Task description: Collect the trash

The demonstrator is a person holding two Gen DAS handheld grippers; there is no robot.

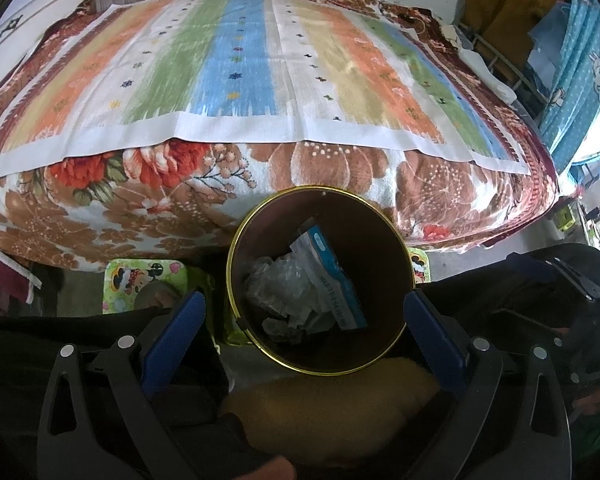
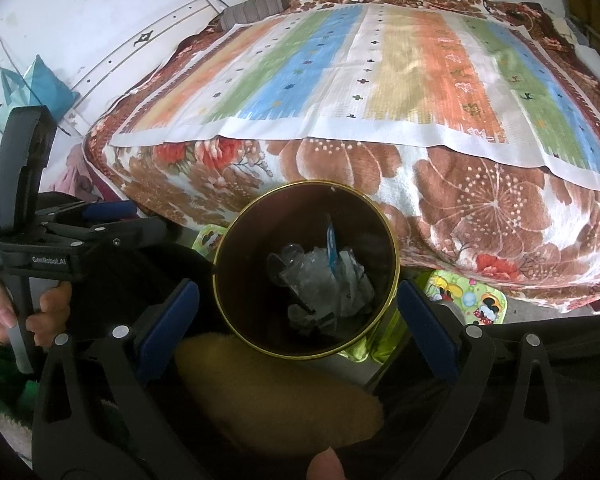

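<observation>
A dark round bin with a gold rim (image 1: 236, 240) stands on the floor in front of the bed; it also shows in the right wrist view (image 2: 396, 256). Inside lie crumpled clear plastic (image 1: 288, 284) and a blue-and-white packet (image 1: 332, 276); the same trash (image 2: 324, 280) shows in the right wrist view. My left gripper (image 1: 306, 312) is open and empty, held above the bin's near side. My right gripper (image 2: 298, 304) is open and empty above the bin. The left gripper's body (image 2: 40, 240) shows at the left of the right wrist view.
A bed with a flowered blanket (image 1: 340, 168) and a striped cloth (image 1: 240, 60) fills the background. Green cartoon mats (image 1: 144, 276) lie on the floor by the bin. A yellow fuzzy thing (image 1: 328, 396) lies just below the bin. Blue curtain (image 1: 580, 80) at right.
</observation>
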